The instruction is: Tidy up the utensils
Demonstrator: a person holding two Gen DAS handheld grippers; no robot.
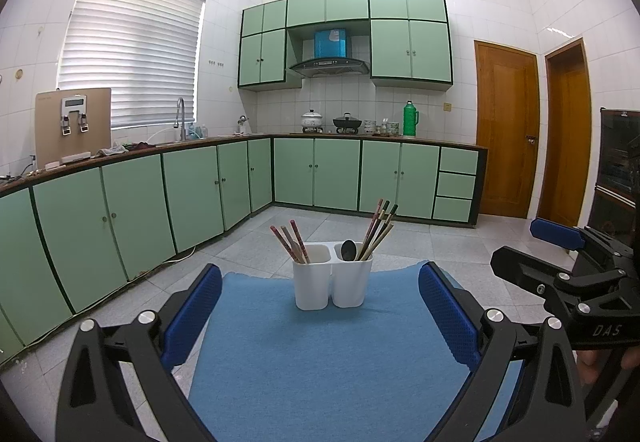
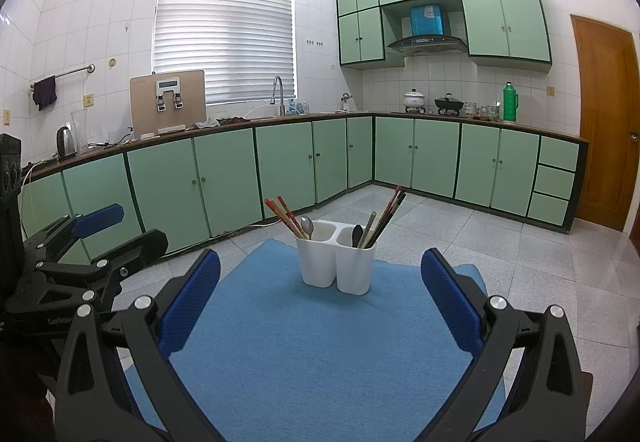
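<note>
A white two-compartment utensil holder [image 1: 331, 278] [image 2: 337, 262] stands upright on a blue cloth [image 1: 320, 354] [image 2: 320, 342]. Its left cup holds reddish chopsticks [image 1: 289, 244] [image 2: 285, 216] and a metal spoon [image 2: 307, 226]. Its right cup holds a black spoon [image 1: 349, 250] [image 2: 357, 235] and several dark and pale chopsticks [image 1: 378, 228] [image 2: 387, 214]. My left gripper [image 1: 320, 306] is open and empty, short of the holder. My right gripper [image 2: 320, 294] is open and empty, also short of it. Each gripper shows at the edge of the other's view.
The cloth lies on a surface above a grey tiled floor [image 1: 460, 242]. Green cabinets [image 1: 200, 186] with a counter run along the left and back walls. Wooden doors [image 1: 508, 130] stand at the right. A dark cabinet [image 1: 618, 170] is at the far right.
</note>
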